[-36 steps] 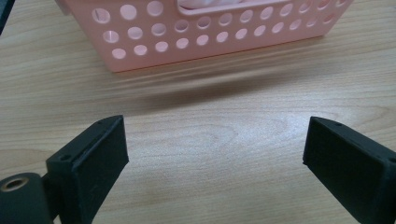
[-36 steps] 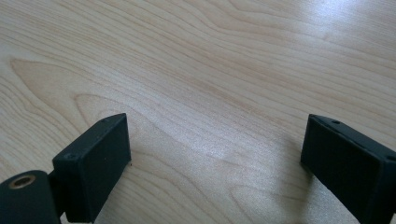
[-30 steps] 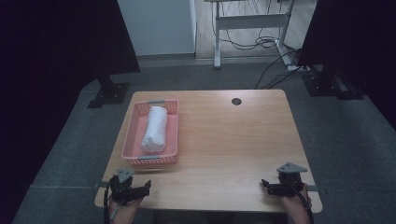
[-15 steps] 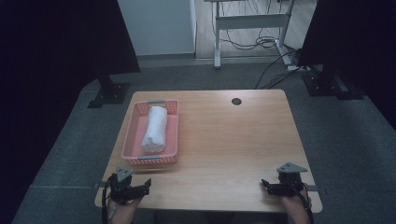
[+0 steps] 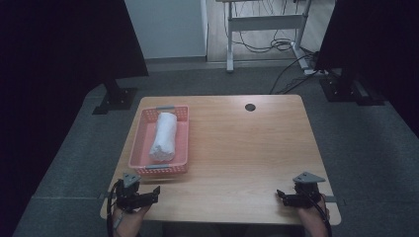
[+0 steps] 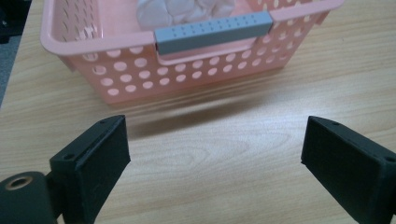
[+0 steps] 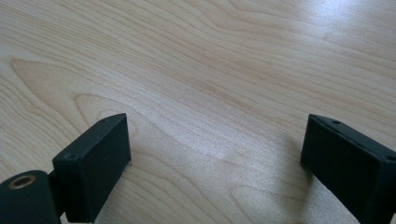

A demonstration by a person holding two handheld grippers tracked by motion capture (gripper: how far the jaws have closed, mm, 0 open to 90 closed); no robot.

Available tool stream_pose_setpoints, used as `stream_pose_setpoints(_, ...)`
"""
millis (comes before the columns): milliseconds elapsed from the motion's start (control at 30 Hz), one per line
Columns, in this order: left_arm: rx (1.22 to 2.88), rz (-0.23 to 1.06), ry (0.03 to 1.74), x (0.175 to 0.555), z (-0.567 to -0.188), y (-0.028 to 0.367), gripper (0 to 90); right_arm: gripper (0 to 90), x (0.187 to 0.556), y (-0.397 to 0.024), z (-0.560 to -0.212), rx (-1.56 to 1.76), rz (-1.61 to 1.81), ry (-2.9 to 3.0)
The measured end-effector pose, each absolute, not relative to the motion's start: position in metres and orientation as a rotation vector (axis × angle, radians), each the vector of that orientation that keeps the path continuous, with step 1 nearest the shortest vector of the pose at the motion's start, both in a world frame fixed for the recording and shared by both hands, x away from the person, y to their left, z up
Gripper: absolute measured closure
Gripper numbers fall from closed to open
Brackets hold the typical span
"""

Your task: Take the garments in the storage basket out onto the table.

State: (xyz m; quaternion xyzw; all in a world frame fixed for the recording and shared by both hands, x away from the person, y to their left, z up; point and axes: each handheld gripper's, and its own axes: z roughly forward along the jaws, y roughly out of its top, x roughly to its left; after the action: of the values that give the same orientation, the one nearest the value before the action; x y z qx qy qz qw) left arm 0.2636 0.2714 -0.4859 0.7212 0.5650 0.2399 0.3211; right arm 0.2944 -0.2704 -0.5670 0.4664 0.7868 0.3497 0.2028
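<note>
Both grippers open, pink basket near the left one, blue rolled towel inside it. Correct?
Not quite: the rolled towel is white, not blue, as the high view shows. The rest holds: the left gripper and right gripper have their jaws wide apart, and the pink basket sits just ahead of the left one.

Black blocky gripper [image 6: 215, 154] jaws, grey triangular plates

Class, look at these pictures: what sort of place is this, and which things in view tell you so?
Probably a lab or office workroom set up for recording. A wooden table stands on grey carpet between dark screens on stands; a bare desk frame with trailing cables stands behind; a person holds a left gripper and right gripper.
</note>
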Motion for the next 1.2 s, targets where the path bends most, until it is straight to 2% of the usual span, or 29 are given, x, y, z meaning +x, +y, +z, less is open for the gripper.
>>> stream_pose_setpoints(1200,1.882,0.598,1.476,0.306,-0.458,0.266,7.2,7.5,0.295,-0.270,-0.567,1.302,0.976,2.197)
